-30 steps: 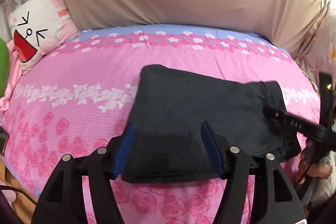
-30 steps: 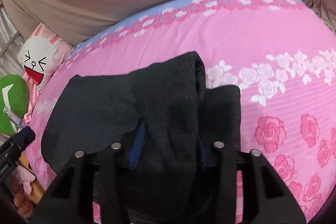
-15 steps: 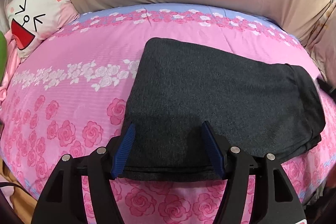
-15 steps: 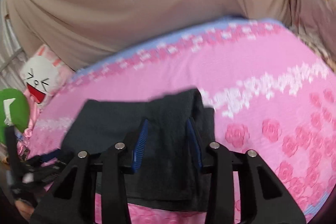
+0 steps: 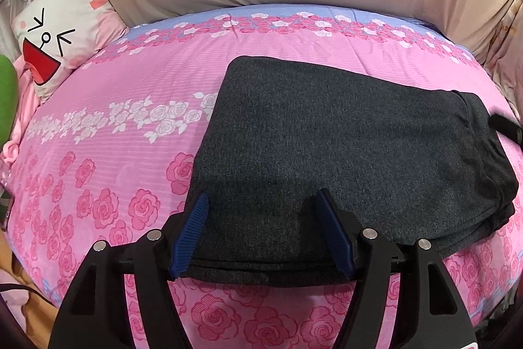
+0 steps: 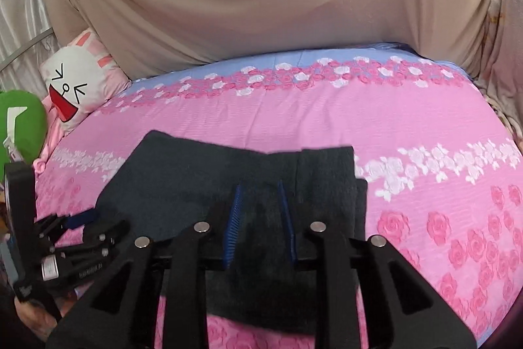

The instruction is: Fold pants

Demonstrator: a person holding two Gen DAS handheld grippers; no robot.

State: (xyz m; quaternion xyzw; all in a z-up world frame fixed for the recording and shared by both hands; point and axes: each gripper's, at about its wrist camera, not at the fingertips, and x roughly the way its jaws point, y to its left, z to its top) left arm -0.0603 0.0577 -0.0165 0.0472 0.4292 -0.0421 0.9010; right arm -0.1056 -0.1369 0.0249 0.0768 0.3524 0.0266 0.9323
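Dark grey pants (image 5: 343,152) lie folded into a flat rectangle on the pink rose bedspread (image 5: 114,152). My left gripper (image 5: 261,201) is open, its blue pads straddling the near edge of the pants without closing on it. In the right wrist view the pants (image 6: 196,182) lie in front of my right gripper (image 6: 260,188), which is open with its blue pads over the cloth's right part. The left gripper also shows in the right wrist view (image 6: 78,219), at the lower left. A black tip of the right gripper shows at the left wrist view's right edge.
A white cartoon-face pillow (image 5: 62,31) and a green plush (image 6: 19,123) lie at the bed's left end. A beige sheet (image 6: 261,5) hangs behind the bed. A floral curtain (image 5: 503,38) is at the right.
The right gripper has let go of the pants' folded end, opened and pulled back. The pants now lie flat. The left gripper stayed open at the near edge.
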